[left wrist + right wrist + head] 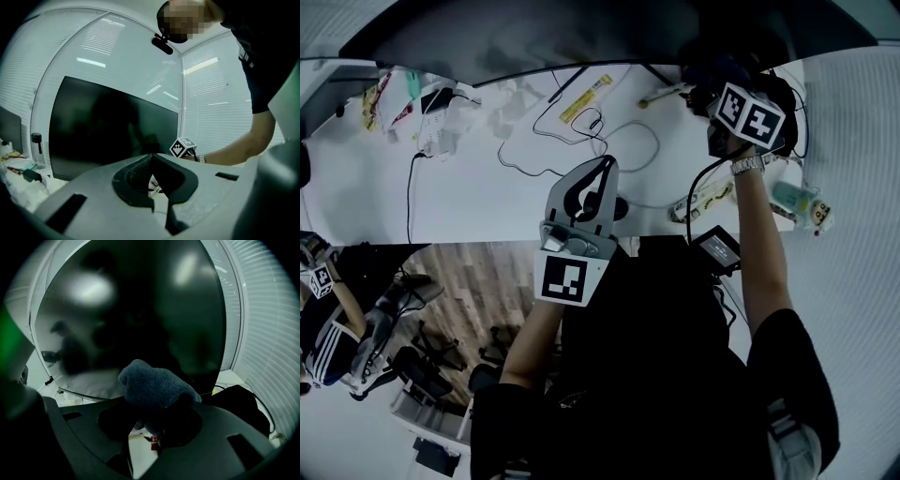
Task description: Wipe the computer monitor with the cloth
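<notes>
The dark monitor point(581, 37) stands at the desk's far edge; from above I see only its top. Its screen point(140, 310) fills the right gripper view and shows dim reflections. My right gripper point(154, 404) is shut on a blue-grey cloth point(154, 387), which bulges out of the jaws close to the screen's lower part. In the head view the right gripper point(717, 94) is at the monitor's right end with the cloth point(711, 77) ahead of it. My left gripper point(605, 173) hovers over the desk's middle, shut and empty, and its own view faces the monitor point(112, 126).
On the white desk point(469, 197) lie cables point(581, 131), packets point(394, 98) at the left, a yellow strip point(586, 98) and a small black box point(717, 248). Window blinds point(272, 333) run along the right. Another person point(337, 319) sits at the lower left by a chair.
</notes>
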Demonstrator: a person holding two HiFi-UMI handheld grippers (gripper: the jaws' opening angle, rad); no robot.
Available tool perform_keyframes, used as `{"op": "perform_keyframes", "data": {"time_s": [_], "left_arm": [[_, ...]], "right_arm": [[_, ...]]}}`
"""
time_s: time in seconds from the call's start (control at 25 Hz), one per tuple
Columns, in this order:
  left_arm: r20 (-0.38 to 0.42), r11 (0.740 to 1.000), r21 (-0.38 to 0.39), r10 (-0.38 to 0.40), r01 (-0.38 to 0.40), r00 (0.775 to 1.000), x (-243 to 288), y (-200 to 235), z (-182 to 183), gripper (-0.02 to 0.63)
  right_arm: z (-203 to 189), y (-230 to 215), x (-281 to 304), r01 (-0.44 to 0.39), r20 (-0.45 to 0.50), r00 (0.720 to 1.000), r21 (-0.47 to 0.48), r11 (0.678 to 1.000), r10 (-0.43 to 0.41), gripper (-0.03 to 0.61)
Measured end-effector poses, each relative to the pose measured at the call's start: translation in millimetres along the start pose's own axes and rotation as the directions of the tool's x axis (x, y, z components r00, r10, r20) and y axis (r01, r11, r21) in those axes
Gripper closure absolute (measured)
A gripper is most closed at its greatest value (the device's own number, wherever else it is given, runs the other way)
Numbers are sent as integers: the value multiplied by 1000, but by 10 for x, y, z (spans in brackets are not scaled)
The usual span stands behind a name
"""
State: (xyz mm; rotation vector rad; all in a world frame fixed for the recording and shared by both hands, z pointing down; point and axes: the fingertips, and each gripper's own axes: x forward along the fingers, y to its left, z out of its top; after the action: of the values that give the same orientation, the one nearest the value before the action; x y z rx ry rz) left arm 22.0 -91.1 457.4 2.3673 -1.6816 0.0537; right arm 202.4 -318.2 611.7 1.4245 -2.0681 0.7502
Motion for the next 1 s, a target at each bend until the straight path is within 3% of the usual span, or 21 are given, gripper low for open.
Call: {"op": "perform_keyframes", "data": {"time_s": [1.0], "left_arm": [[16, 1000, -24, -6, 6, 1000, -590, 1138, 83, 606]], "right_arm": [[-181, 1256, 223, 12, -33, 999, -15, 1000, -12, 451]]}}
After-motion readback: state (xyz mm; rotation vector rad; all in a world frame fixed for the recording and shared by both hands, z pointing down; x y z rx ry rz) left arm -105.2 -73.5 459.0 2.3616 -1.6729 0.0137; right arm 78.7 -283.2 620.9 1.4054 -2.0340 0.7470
